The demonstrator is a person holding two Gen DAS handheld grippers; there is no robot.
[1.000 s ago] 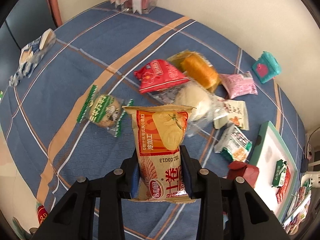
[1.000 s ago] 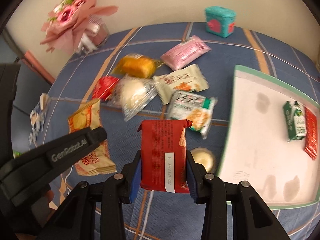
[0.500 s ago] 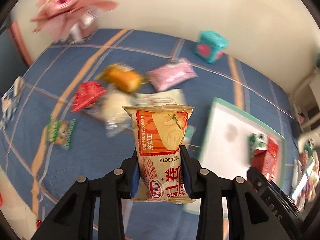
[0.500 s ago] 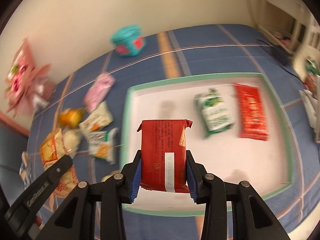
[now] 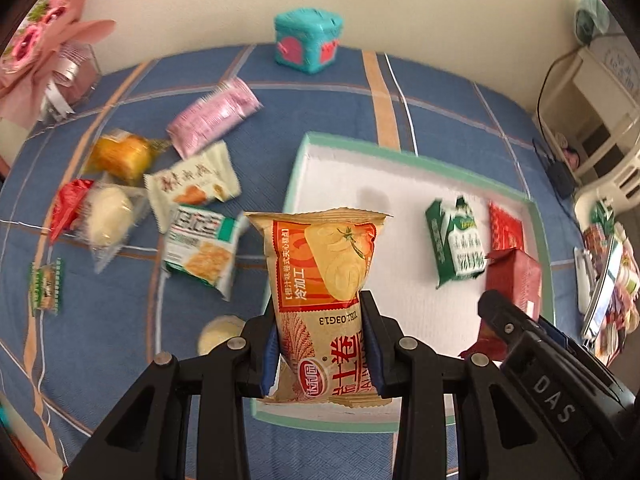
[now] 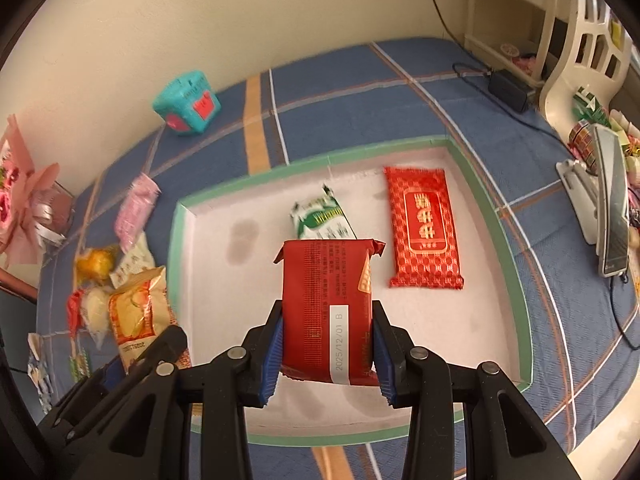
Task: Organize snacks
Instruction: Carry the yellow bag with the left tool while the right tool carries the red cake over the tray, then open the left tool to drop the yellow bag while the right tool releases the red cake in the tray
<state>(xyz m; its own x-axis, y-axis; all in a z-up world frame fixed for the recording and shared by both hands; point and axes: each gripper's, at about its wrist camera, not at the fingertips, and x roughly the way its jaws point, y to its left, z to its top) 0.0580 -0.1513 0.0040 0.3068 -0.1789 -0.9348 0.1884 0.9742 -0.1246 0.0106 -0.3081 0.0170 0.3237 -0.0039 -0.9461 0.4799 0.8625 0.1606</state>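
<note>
Gripping upright orange snack packet [image 5: 325,304], left claw [image 5: 322,354], long axis vertical

The red packet [image 6: 326,312] hides the lower half of the green packet [image 6: 322,218].

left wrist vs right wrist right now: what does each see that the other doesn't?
Left wrist only: the green-and-white cracker pack and round pale bun on the cloth beside the tray.

Right wrist only: the black power adapter and the phone on its stand.

Both: the tray, teal box, both grippers' packets, green packet.
</note>
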